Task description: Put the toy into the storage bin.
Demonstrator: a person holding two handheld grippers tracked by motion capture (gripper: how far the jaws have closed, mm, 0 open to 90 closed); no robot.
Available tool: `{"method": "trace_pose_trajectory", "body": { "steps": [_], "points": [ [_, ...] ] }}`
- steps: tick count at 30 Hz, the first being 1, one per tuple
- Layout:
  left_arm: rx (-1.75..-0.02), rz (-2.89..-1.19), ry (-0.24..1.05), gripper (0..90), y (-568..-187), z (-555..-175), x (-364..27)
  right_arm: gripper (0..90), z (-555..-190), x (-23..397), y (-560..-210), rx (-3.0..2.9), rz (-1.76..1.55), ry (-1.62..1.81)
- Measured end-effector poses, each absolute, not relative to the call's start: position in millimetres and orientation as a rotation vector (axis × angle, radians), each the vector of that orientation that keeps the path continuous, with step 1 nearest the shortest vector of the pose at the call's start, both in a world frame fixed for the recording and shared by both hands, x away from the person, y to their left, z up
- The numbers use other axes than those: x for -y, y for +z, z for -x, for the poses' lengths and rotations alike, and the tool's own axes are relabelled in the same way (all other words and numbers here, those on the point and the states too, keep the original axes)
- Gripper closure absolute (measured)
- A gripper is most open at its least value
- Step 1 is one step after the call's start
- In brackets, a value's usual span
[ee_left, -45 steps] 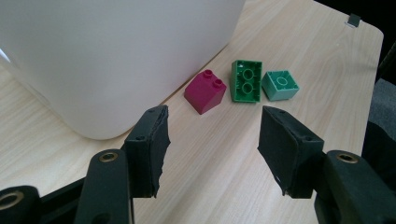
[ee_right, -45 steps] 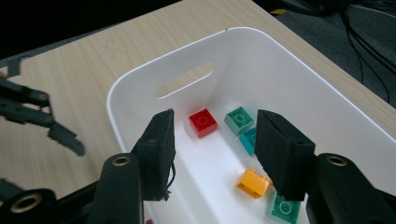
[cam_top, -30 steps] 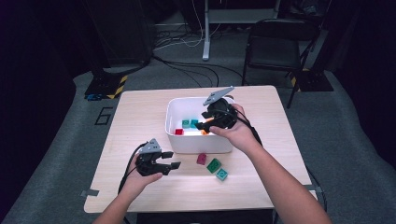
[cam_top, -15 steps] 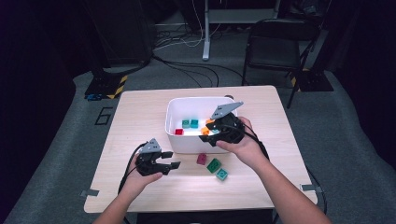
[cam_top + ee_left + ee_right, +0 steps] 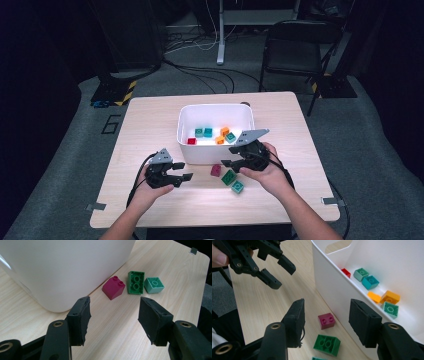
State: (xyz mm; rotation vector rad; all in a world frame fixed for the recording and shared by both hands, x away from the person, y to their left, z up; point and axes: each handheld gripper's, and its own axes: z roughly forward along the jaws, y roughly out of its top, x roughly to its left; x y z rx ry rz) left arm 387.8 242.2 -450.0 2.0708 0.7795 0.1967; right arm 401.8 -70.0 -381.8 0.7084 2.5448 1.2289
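The right claw hangs low over the desk at the centre of the high view, its jaws about half apart with nothing between them, having just opened a little. Below it, in the lower middle of the right gripper view, lie the magenta brick and the green brick, just beside the white bin; a teal brick sits next to them. These are probably light, rigid plastic pieces with smooth, slightly slippery sides, so the flat side walls of the magenta brick look the best place to pinch, not the studs. The left claw rests at lower left of the high view, open and empty.
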Motion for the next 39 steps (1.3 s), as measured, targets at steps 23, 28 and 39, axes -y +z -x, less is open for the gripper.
{"method": "trace_pose_trajectory", "body": {
  "steps": [23,28,39],
  "points": [
    [-0.780,-2.075,0.199,42.7,-451.5,-389.4,-243.5,45.3,-387.9,88.7,-455.6,-2.547,-0.823,1.138],
    [-0.786,-2.070,0.198,42.7,-452.3,-389.5,-243.3,44.9,-386.6,89.2,-468.9,-2.556,-0.830,1.115],
    [-0.786,-2.075,0.204,42.7,-452.4,-389.9,-244.3,43.8,-385.0,92.1,-490.4,-2.576,-0.880,1.084]
  ]
}}
